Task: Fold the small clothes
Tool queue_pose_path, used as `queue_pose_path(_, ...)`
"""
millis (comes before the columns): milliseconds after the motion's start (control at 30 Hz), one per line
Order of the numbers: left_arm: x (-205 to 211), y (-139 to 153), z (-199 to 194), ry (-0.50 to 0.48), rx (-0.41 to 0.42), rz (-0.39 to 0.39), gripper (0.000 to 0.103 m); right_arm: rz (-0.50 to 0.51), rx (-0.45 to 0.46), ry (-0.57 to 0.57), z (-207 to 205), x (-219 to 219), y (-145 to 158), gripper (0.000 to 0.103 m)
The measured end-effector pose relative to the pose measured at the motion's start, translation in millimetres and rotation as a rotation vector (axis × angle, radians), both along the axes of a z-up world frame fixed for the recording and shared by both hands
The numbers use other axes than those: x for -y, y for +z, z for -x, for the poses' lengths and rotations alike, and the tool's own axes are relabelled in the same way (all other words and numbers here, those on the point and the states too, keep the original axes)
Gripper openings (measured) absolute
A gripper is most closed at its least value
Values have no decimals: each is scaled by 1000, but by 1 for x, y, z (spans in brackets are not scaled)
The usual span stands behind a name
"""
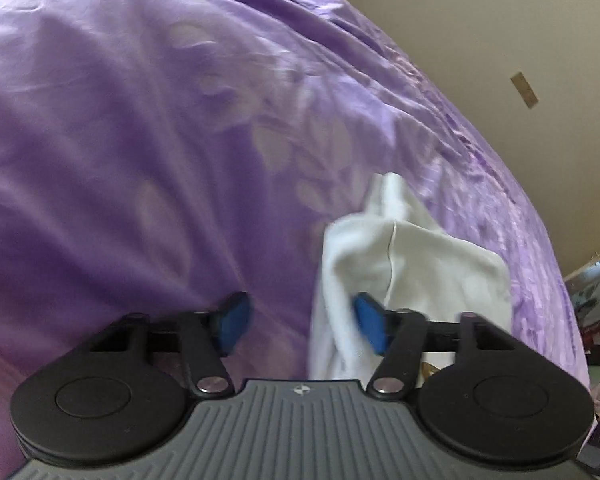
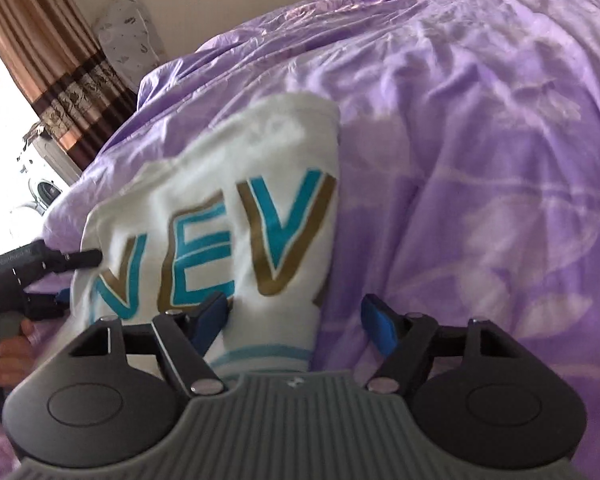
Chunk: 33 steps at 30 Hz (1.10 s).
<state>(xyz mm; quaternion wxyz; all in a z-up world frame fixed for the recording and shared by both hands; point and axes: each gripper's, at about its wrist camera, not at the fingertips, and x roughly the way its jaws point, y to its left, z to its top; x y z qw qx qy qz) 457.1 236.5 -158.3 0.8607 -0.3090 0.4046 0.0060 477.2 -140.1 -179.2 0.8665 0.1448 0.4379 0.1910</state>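
A small white garment [image 2: 236, 208] with teal and gold letters lies partly folded on the purple bedspread [image 2: 480, 160]. In the left wrist view it shows as a bunched white fold [image 1: 412, 256]. My left gripper [image 1: 300, 326] is open, its right pad against the garment's left edge, with nothing between the jaws. My right gripper [image 2: 296, 322] is open, its jaws straddling the garment's right edge near the striped hem. The left gripper also shows in the right wrist view [image 2: 64, 276] at the garment's left side, held by a hand.
The purple flowered bedspread [image 1: 140, 140] covers the whole bed. A cream wall [image 1: 500, 20] stands behind it. A brown curtain [image 2: 48, 72], a patterned pillow [image 2: 130, 36] and a washing machine [image 2: 40, 196] are at the left.
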Motion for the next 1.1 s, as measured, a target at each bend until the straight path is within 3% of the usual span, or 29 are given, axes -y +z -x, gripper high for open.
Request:
queue_pose_path(67,-9,-1,0,10,-13,12,44,15,17,12,1,-1,-4,69)
queue_pose_path(100,-11,1,0,13,-19,-4,30,21,21,14,2,-1,-5,69)
queue_pose_path(167,-8,8,-1,36,-58,-117,5,31,28,14,2,-3,-4,69)
queue_pose_path(233,-9,14,6,42,-37,-101,13,43,32,11,4,-4,-2,68)
queue_pose_path(300,-11,25,14,42,19,-50,40,41,34,10,4,-1,5,62)
queue_pose_path(333,-12,31,18,42,54,-33,49,31,41,12,5,1,9,61)
queue_pose_path(400,-11,41,22,34,131,18,80,-2,62,4,5,7,19,60)
queue_pose_path(500,-7,43,12,-8,141,110,88,-102,38,-19,-6,18,25,67)
queue_pose_path(567,-3,36,2,-20,94,125,88,-167,0,-30,-16,20,24,70)
queue_pose_path(700,1,14,-16,-15,19,132,88,-201,-48,-16,-35,18,13,71)
queue_pose_path(833,-1,1,-27,-20,52,192,88,-304,-123,-56,-52,27,-11,72)
queue_pose_path(967,-2,-7,-42,-51,56,236,88,-360,-117,-47,-65,31,-20,71)
queue_pose_path(1033,-1,-9,-47,-58,62,250,81,-373,-111,-41,-73,29,-22,67)
queue_pose_path(1100,1,-11,-53,-51,50,249,59,-375,-103,-37,-81,27,-24,59)
